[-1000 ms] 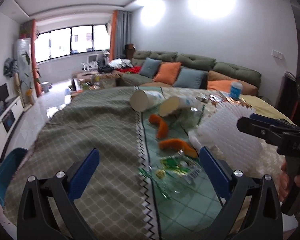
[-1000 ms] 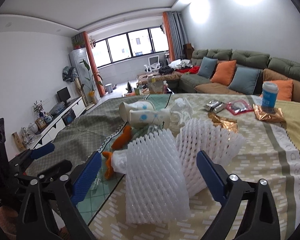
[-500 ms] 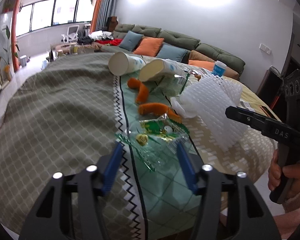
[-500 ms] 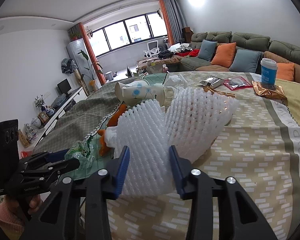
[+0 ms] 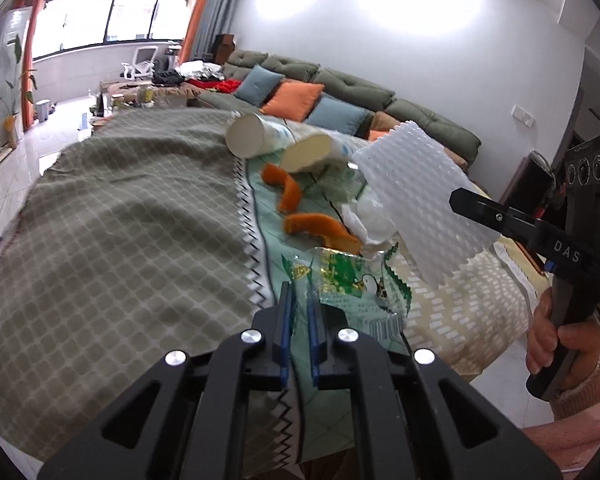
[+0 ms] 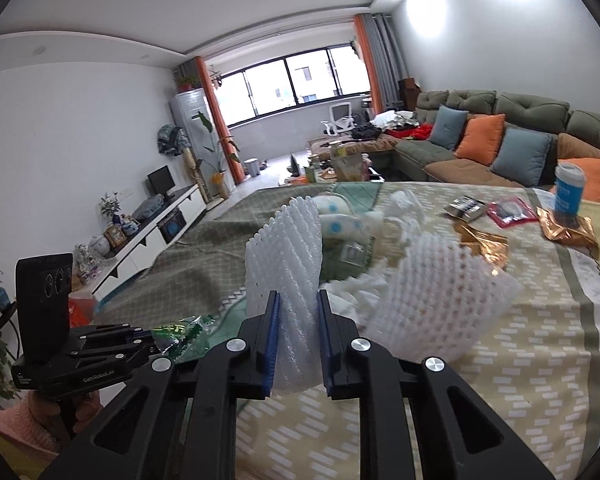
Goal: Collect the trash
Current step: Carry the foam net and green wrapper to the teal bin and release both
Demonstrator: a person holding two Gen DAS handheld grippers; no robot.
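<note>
- My left gripper (image 5: 298,320) has just been closing and is now clenched on the near edge of the green snack wrapper (image 5: 352,284); thin crinkly film, weighs nothing, slippery, so I grip an edge fold, not the flat middle.
- My right gripper (image 6: 298,340) has also just been closing; it now squeezes the near foam net sleeve (image 6: 288,276), just right of the wrapper. Soft, springy, very light; it squashes between the pads, so I take it low on the sleeve wall.
- Second foam net sleeve (image 6: 440,292) lies right of the wrapper on the beige cloth, untouched.
- Just beyond the wrapper: two orange peels (image 5: 300,208), curled, stiffish, easy pinch at one end.
- White crumpled tissue (image 5: 370,216) beside the peels, soft.
- Farther beyond the wrapper: two tipped paper cups (image 5: 276,142), light, crushable, best taken at the rim.
- Far right of the wrapper: foil packets (image 6: 484,240) and an upright blue cup (image 6: 568,192).
</note>
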